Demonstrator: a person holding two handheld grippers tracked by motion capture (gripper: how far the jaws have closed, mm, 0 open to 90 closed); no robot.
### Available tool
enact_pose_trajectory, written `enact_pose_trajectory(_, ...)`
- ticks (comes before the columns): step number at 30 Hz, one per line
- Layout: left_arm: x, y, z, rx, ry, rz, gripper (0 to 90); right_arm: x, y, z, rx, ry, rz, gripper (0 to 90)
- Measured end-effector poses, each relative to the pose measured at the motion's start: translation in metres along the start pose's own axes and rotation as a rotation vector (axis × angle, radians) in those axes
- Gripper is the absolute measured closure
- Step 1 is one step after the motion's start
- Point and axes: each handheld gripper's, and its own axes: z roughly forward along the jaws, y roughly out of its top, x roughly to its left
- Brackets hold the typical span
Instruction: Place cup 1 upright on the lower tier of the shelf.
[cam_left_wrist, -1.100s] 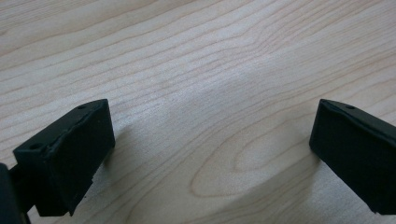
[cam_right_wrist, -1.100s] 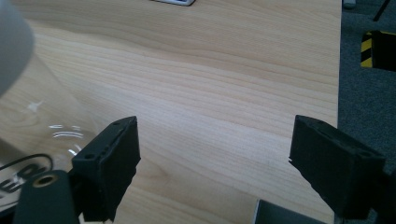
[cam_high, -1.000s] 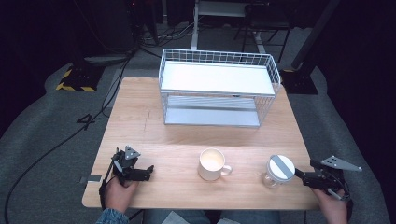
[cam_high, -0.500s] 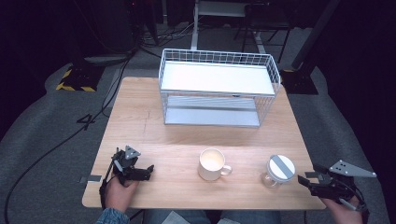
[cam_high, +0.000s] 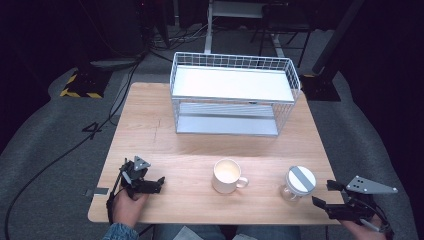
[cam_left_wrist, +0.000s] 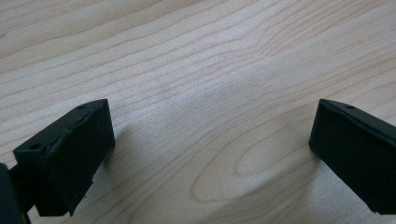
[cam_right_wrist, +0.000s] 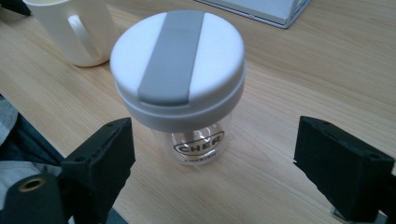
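Note:
A clear glass jar with a white lid and a grey stripe stands near the table's front right corner. My right gripper hovers just right of it, off the table's edge. Its jaws have just been opening, and nothing is between them. In the right gripper view the jar stands just beyond the open right gripper, untouched by either pad. A cream mug sits left of the jar. My left gripper rests at the front left, open over bare wood.
A white wire rack with two shelves stands at the back of the wooden table. The mug and a corner of the rack lie beyond the jar. Dark floor with cables surrounds the table.
My right gripper has drifted a little toward the near edge and its jaws have spread apart. The left gripper, jar and mug have stayed put.

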Motion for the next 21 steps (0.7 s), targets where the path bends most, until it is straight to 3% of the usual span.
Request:
enact_pose_trajectory(5,0.000,0.000,0.000,0.000,0.000,0.000,0.6,0.003,0.001,0.006,-0.006,0.020,0.002,8.2)
enact_pose_trajectory(14,0.000,0.000,0.000,0.000,0.001,0.000,0.6,0.010,0.001,0.032,0.018,0.041,-0.006,1.5)
enact_pose_trajectory(21,0.000,0.000,0.000,0.000,0.001,0.000,0.6,0.008,-0.004,0.050,0.038,0.058,0.005,0.3)
